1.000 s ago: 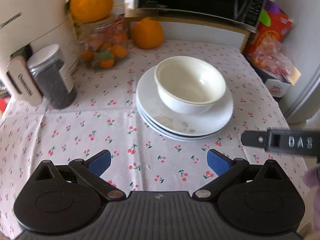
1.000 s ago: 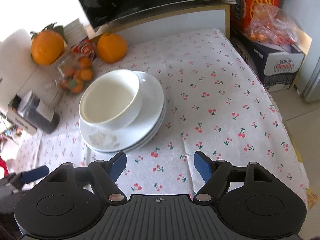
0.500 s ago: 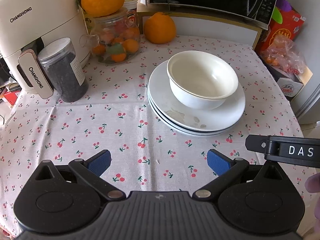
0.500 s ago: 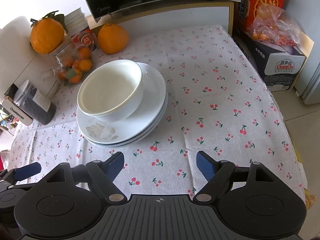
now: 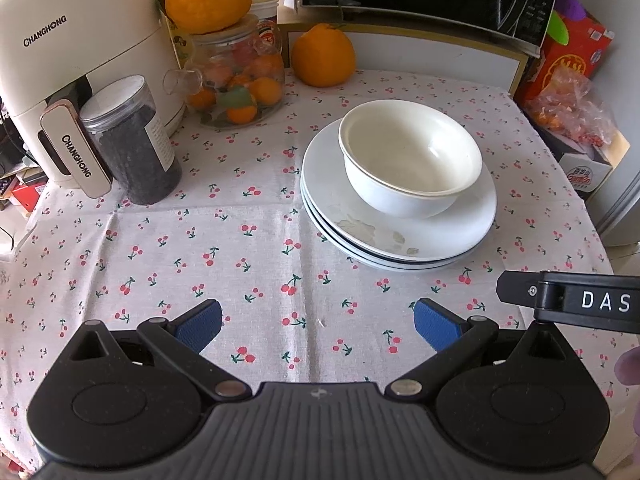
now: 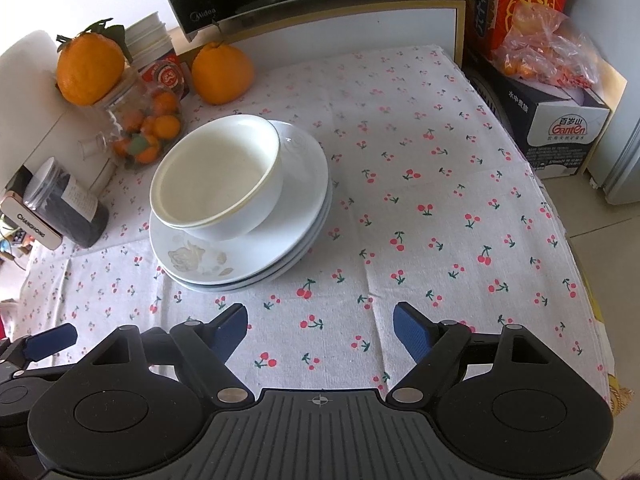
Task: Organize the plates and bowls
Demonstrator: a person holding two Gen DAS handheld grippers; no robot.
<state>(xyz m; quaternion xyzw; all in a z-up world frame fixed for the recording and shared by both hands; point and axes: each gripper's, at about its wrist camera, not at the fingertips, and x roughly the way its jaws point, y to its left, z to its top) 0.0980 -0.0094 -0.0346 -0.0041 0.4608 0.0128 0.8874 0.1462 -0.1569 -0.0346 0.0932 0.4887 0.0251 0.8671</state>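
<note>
Biggest thing first: the bench [image 5: 248, 236], with its cherry-print cloth, is crowded along the back and left, so your room to work is the open stretch on the right. The plates [image 5: 400, 236] sit stacked around the middle, and the bowl [image 5: 412, 156] sits on top of them, pushed toward the back of the stack rather than centred. Looks like two bowls nested, going by the doubled rim in the right wrist view, but it's hard to be sure.

What could go wrong: if you grab the bowl by its rim and lift at an angle, it could drag the top plate or slide on that glossy surface. Shoving the stack left or back risks knocking the glass jar of fruit [image 5: 236, 84] or the dark canister [image 5: 136, 144]. The cloth has fold creases, so sliding plates could bunch it up.

Both your grippers are spread wide and holding nothing: left gripper [image 5: 316, 320] and right gripper [image 6: 320, 330], both hovering short of the stack.

View differences: the left wrist shows the white appliance [image 5: 76, 48] clearly, and the right gripper pokes in at its right edge. The right wrist shows the floral print on the top plate much better, plus the bench's right edge and the floor beyond it.
</note>
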